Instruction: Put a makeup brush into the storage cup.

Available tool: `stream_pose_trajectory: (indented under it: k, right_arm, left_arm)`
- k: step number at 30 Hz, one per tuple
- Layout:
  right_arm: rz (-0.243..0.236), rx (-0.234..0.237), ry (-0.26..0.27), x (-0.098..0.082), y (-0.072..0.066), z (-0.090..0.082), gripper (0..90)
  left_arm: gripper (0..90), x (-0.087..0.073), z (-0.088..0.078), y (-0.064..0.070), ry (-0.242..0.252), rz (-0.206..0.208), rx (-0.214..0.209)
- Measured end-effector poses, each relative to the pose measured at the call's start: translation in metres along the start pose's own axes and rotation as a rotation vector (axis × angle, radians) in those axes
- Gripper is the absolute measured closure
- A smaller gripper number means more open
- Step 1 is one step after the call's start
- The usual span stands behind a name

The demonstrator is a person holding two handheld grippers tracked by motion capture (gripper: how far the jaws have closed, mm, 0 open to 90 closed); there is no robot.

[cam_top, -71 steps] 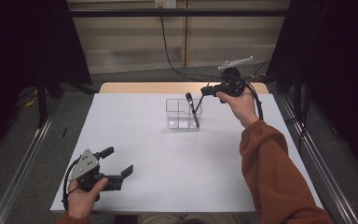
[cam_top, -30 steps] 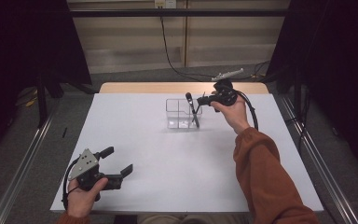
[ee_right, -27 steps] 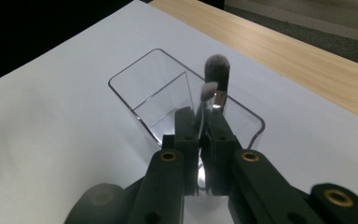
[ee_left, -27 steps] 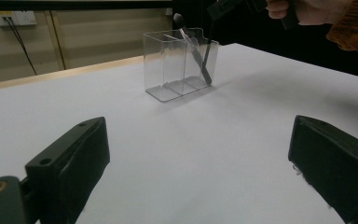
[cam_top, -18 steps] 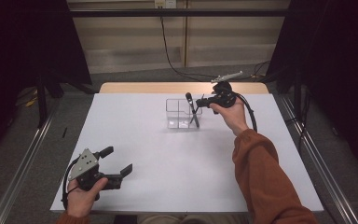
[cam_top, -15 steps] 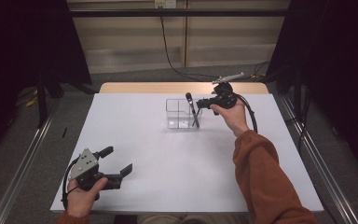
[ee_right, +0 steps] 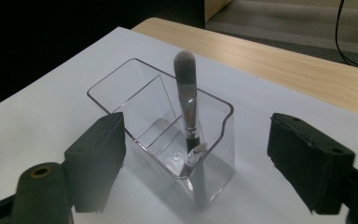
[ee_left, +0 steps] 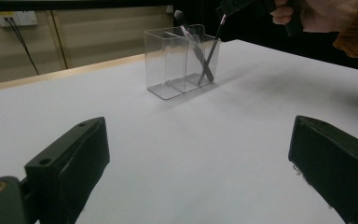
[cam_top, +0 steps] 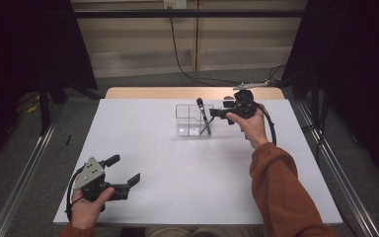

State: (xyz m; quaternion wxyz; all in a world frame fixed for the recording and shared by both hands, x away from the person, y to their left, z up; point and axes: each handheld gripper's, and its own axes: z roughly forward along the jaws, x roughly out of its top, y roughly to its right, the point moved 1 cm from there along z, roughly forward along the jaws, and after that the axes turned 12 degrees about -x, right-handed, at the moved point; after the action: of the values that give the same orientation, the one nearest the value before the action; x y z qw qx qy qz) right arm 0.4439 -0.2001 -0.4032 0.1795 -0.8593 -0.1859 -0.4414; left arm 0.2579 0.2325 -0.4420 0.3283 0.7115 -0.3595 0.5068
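White-covered table [cam_top: 177, 187] with a wooden far edge.
A clear organizer [cam_top: 194, 120] is set on it, near that far edge.

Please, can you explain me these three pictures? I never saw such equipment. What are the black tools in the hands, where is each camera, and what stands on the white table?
No robot arm is here. A person holds a hand tool in each hand; each tool has two black fingers that open and close. One camera looks down from above. The other two cameras ride on the tools and look along their fingers.

On the white table stands a clear plastic box with compartments. Inside its end compartment lean two makeup brushes: a big one with its bristles up, and a thinner one.

The right tool is beside the box. Its fingers have just been opening, and nothing is between them. The left tool waits near the table's front edge, open and empty.
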Motion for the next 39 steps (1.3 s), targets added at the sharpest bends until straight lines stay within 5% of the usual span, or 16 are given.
stream_pose_trajectory:
  k: [5,11,22,39]
  right_arm:
    - [-0.034,0.000,0.020,-0.007,0.003,-0.004,1.9]
    - [-0.074,-0.035,0.057,-0.014,0.001,-0.011,3.8]
    - [-0.038,-0.156,0.117,-0.027,0.000,-0.022,1.4]
    - [-0.034,-0.177,0.189,-0.050,-0.002,-0.063,2.3]
  left_arm:
    - [5.1,0.001,0.001,-0.002,0.006,-0.006,0.008]
    - [5.0,0.002,0.006,-0.004,0.014,-0.015,0.003]
    - [4.7,0.002,0.002,-0.004,0.020,-0.016,0.020]
    - [4.1,0.003,-0.003,-0.003,0.037,-0.018,0.021]
